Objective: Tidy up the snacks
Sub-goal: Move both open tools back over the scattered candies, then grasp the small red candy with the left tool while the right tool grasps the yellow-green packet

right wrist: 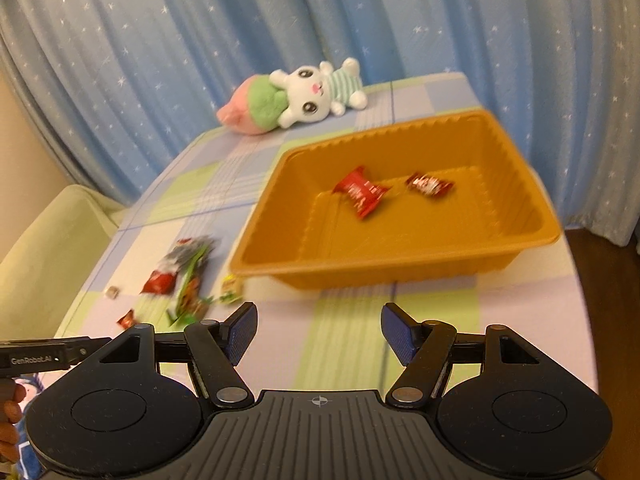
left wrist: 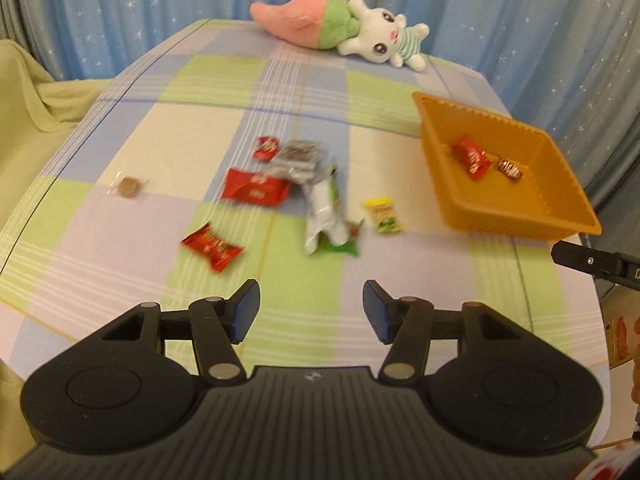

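Checked tablecloth (left wrist: 248,80) with scattered snack packets (left wrist: 256,190), orange tray (left wrist: 516,220), plush rabbit (left wrist: 384,40).

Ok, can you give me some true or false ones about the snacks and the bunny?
1. The orange tray holds two wrapped snacks. True.
2. The plush bunny sits inside the tray. False: it lies on the checked tablecloth near the blue curtain.
3. The left gripper is holding a red packet. False: its jaws are open and empty.
4. The yellow candy packet lies on the cloth beside the tray. True.
5. The right gripper is open and empty. True.
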`<state>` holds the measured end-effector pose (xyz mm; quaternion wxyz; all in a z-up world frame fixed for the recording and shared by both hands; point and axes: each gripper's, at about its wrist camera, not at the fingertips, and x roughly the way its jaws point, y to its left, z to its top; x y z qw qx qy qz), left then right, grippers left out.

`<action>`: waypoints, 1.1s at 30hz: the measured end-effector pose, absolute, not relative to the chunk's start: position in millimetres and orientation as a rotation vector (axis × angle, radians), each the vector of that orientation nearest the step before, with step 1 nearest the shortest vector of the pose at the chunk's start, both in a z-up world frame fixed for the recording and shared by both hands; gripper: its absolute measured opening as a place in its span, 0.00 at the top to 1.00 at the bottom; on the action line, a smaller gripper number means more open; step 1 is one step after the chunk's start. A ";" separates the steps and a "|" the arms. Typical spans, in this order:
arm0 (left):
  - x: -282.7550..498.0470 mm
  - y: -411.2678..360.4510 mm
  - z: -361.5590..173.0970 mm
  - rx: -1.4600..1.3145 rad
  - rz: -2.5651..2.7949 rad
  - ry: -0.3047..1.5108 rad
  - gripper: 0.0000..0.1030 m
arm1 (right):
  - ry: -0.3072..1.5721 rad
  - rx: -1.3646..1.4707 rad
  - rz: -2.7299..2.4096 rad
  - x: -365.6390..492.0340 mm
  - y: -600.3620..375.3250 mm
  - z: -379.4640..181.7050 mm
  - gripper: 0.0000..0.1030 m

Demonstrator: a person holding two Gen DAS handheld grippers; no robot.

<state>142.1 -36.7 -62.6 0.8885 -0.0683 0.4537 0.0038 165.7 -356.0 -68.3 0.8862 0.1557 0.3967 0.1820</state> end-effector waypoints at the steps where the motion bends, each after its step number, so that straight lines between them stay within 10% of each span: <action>1: 140.4 -32.4 -65.2 -0.140 0.009 0.950 0.48 | 0.829 0.327 0.379 163.8 -351.1 -69.6 0.33; 33: 185.5 38.9 -109.5 -0.099 -0.108 1.028 0.59 | 0.960 0.354 0.278 177.3 -252.3 -99.9 0.34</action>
